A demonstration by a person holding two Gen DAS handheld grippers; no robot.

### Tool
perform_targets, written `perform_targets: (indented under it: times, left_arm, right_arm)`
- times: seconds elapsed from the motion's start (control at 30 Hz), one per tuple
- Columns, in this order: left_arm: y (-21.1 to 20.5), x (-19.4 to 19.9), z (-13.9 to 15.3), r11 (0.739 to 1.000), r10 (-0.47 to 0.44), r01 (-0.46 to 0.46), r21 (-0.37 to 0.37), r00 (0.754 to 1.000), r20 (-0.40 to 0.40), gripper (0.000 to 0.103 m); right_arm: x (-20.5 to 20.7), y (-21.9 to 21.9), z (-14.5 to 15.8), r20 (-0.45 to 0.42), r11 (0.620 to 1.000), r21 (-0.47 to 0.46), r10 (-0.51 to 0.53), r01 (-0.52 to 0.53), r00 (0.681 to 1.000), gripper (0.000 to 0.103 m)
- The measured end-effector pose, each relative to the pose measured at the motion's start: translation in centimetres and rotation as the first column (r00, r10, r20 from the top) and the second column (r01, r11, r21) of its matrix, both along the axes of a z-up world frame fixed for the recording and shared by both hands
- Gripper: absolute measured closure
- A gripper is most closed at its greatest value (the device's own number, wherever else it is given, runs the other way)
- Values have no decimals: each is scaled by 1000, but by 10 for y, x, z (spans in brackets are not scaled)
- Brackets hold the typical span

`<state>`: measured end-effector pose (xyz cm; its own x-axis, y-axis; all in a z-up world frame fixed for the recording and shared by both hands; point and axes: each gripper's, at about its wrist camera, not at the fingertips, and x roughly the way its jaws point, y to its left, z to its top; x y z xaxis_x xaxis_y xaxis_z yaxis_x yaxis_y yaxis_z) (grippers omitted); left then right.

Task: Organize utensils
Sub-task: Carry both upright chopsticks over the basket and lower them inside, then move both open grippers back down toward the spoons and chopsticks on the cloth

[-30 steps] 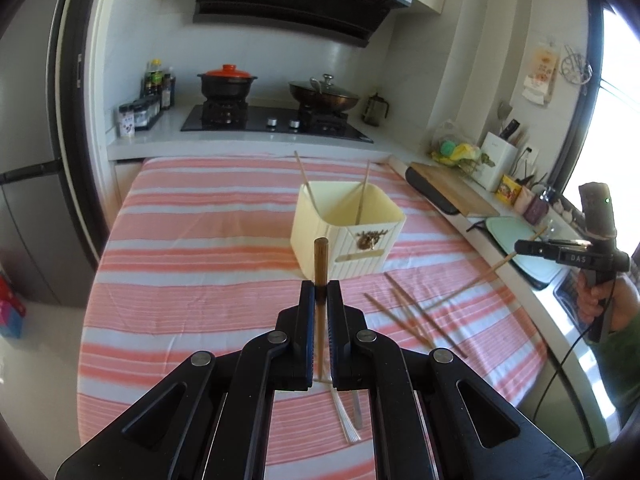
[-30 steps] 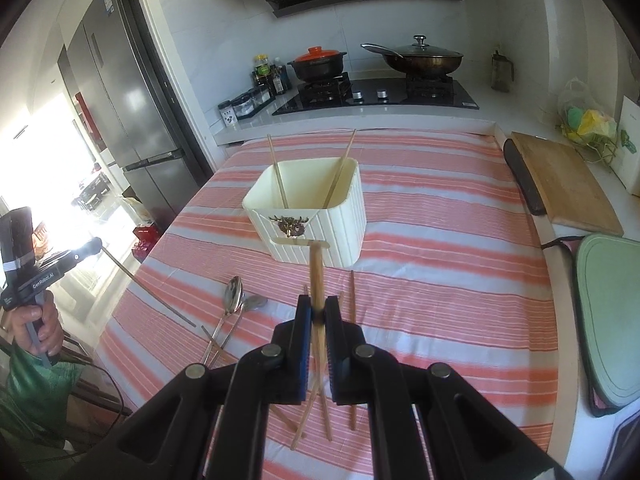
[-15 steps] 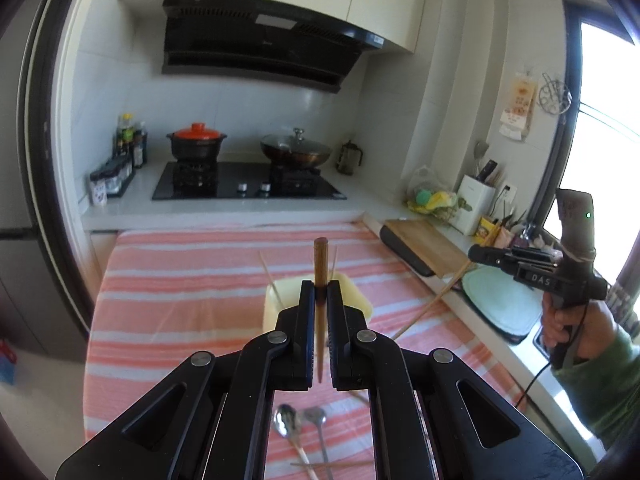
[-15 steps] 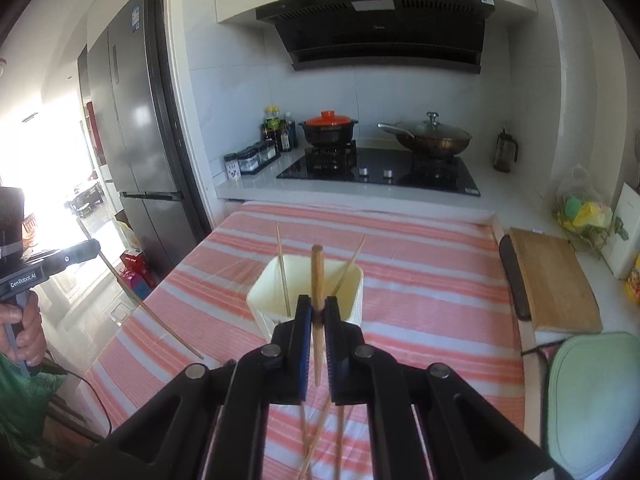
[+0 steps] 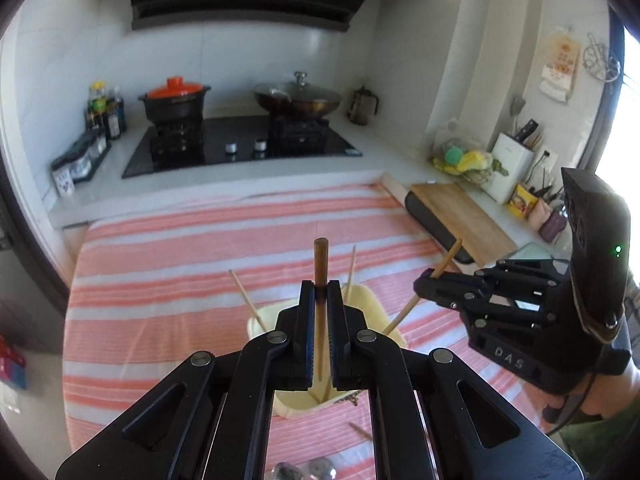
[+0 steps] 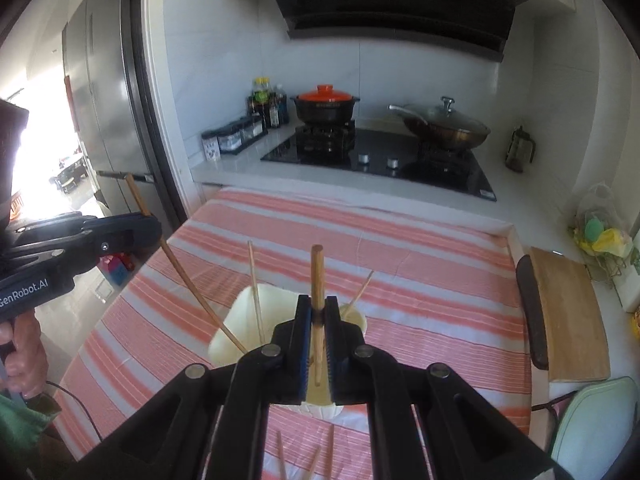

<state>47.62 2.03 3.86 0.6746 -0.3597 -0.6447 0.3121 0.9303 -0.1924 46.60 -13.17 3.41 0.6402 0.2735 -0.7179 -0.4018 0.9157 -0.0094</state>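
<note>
Holding one chopstick [image 5: 320, 304] tight in the left claw [image 5: 320, 328], tip over the cream holder [image 5: 368, 300]. Holding another chopstick [image 6: 318, 300] tight in the right claw [image 6: 317, 336], tip also over the holder [image 6: 240, 332]. Two thin sticks [image 6: 256, 292] standing inside already. Best to go slow, point both tips down into the opening, keep them apart, then let go. More sticks [image 6: 304, 460] and spoons [image 5: 304, 470] lying on the striped counter [image 5: 160, 280] nearby.
</note>
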Motion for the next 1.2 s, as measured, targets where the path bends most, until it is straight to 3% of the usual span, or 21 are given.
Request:
perform_targets:
  times: [0.07, 0.13, 0.2, 0.27, 0.33, 0.4, 0.5, 0.63, 0.73, 0.83, 1.03, 1.2]
  left_arm:
    - [-3, 14, -17, 1000, 16, -16, -4, 998, -52, 98]
    - [-2, 25, -31, 999, 41, -44, -24, 993, -107, 88]
    - [3, 27, -39, 996, 71, -78, -43, 989, -133, 55]
    - [11, 16, -35, 994, 92, -99, -48, 988, -120, 43]
    - [21, -3, -28, 996, 76, -80, -45, 993, -92, 35]
    - [32, -32, -21, 998, 70, -70, 1, 996, -49, 23]
    - [52, -86, -23, 995, 66, -66, 72, 998, -4, 11]
    - [80, -161, -52, 992, 70, -68, 104, 997, -18, 8]
    - [93, -211, -91, 991, 122, -118, 63, 991, -49, 6]
    - [103, -240, -137, 981, 195, -194, 23, 976, -96, 6]
    - [114, -242, -212, 943, 332, -326, 63, 926, -178, 6]
    - [119, -223, -243, 932, 362, -350, 96, 909, -208, 6]
  right_arm:
    - [15, 4, -18, -54, 1000, 11, -19, 19, 998, 96]
    - [28, 4, -32, -122, 998, 50, -23, 30, 992, 95]
    - [34, 0, -36, -139, 994, 84, -52, 64, 989, 89]
    - [29, -7, -26, -92, 987, 121, -92, 103, 992, 81]
    - [14, -16, -11, -35, 980, 163, -109, 114, 993, 61]
    - [-9, -28, 3, 16, 979, 178, -109, 104, 994, 54]
    - [-52, -49, 9, 54, 983, 169, -84, 74, 995, 51]
    - [-127, -84, -19, 99, 995, 78, -73, 65, 992, 47]
    - [-187, -105, -62, 158, 994, 4, -111, 112, 981, 47]
    - [-230, -126, -115, 137, 980, 17, -197, 197, 971, 47]
    - [-243, -161, -203, 28, 928, -47, -369, 370, 929, 47]
    - [-234, -173, -228, -21, 911, -80, -408, 405, 913, 47]
